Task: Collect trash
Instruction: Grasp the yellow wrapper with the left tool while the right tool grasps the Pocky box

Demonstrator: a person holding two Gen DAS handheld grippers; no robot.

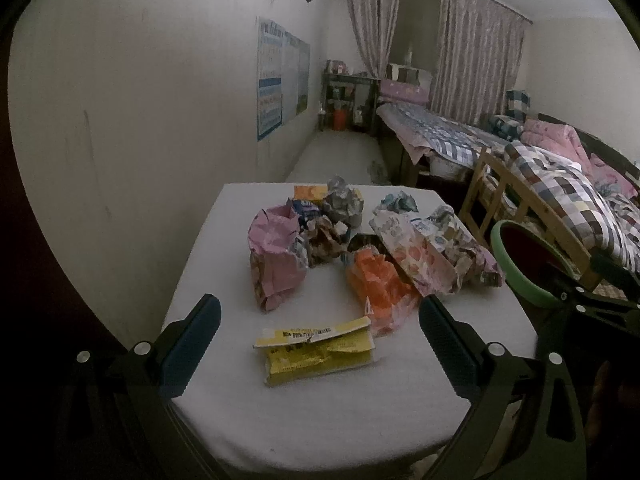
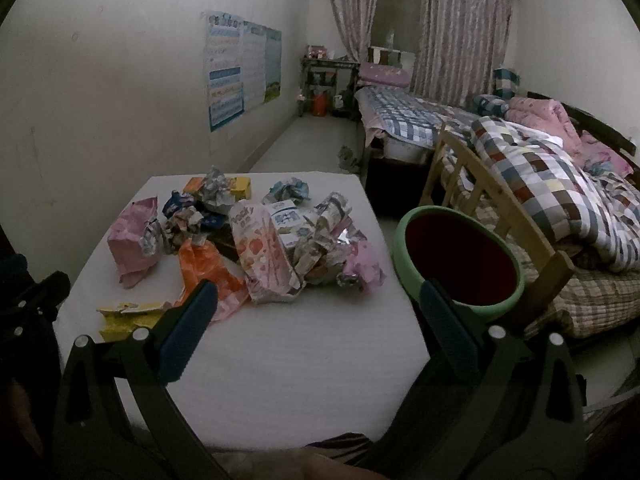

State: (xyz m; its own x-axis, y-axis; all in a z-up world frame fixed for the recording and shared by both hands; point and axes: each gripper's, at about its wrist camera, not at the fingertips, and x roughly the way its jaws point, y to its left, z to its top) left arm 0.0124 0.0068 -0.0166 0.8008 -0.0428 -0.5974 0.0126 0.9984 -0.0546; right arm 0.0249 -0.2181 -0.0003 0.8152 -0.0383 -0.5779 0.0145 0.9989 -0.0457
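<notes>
A heap of trash lies on a white table [image 1: 320,408]: a flattened yellow box [image 1: 316,346], an orange bag [image 1: 378,284], a pink bag [image 1: 276,256], a floral snack box [image 1: 416,256] and crumpled wrappers [image 1: 342,200]. My left gripper [image 1: 320,326] is open, low over the table, its fingers either side of the yellow box. My right gripper [image 2: 318,320] is open and empty above the table's near right part. A green bin with a dark red inside [image 2: 460,260] stands just right of the table, by my right finger [image 2: 448,328]. The yellow box [image 2: 128,318], orange bag [image 2: 212,272] and floral box [image 2: 264,256] show in the right wrist view.
A wooden chair [image 2: 500,216] draped with a checked quilt stands behind the bin. Beds [image 2: 404,120] line the right side. A wall with posters [image 2: 240,68] runs along the left. A shelf [image 2: 324,84] and curtains stand at the far end.
</notes>
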